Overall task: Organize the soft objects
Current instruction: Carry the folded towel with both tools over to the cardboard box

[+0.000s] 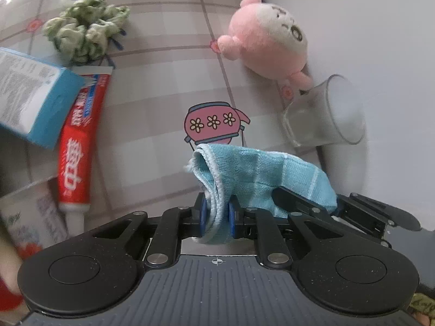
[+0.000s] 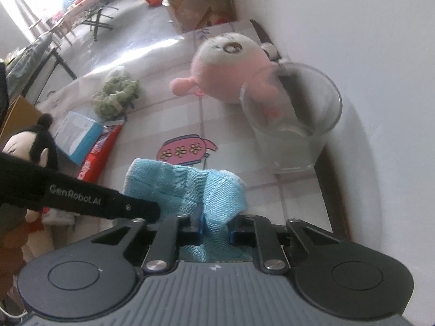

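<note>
Two grippers angle steeply down over a checked tablecloth (image 1: 163, 81), each pinched closed on one blue cloth (image 1: 252, 168): the left gripper (image 1: 216, 217) clamps a bunched hem, the right gripper (image 2: 216, 226) another fold beside it. Beyond stand one glass tumbler (image 2: 291, 125), one toothpaste tube (image 1: 78, 146), one blue-and-white box (image 1: 35, 103), one pink plush toy (image 1: 266, 43) and one green scrunchie (image 1: 84, 32).

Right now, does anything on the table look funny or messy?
Yes. The pink plush toy lies tipped over beside the glass. The blue box sits crooked on top of the toothpaste.
</note>
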`<action>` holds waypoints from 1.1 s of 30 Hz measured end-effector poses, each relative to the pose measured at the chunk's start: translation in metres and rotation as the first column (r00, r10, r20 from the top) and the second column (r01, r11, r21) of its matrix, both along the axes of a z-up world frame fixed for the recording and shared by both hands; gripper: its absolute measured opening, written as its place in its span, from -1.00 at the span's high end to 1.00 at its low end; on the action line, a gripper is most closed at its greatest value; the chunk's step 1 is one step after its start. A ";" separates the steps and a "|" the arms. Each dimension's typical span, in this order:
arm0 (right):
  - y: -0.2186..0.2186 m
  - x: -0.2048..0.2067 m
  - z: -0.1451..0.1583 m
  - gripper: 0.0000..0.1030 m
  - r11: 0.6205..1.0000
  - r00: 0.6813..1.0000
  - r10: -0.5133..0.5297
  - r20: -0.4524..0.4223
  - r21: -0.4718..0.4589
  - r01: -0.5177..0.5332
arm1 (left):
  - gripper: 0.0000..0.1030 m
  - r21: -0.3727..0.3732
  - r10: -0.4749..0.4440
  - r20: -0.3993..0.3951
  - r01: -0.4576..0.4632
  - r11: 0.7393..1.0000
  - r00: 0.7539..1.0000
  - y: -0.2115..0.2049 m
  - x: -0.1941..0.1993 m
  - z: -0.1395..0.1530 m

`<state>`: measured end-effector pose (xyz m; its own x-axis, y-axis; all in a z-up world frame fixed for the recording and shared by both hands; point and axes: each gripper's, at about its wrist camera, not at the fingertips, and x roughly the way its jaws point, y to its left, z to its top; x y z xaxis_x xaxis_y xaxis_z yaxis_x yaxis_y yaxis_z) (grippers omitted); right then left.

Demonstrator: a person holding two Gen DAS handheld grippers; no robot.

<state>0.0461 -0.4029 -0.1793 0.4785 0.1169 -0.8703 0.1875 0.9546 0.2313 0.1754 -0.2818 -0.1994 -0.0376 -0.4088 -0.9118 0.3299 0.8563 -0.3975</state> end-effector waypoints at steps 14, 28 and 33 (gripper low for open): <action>0.058 -0.003 0.095 0.67 0.974 0.972 0.225 0.068 0.001 -0.226 | 0.74 -0.060 0.229 0.016 -0.227 0.972 0.973 0.088 -0.035 0.079; 0.226 0.024 0.176 0.67 0.702 0.744 0.635 0.209 0.246 -0.669 | 0.74 0.091 0.673 0.106 -0.681 0.726 0.732 0.275 -0.112 0.204; 0.302 0.043 0.192 0.67 0.570 0.622 0.737 0.265 0.251 -0.783 | 0.74 0.106 0.807 0.156 -0.822 0.559 0.569 0.336 -0.133 0.224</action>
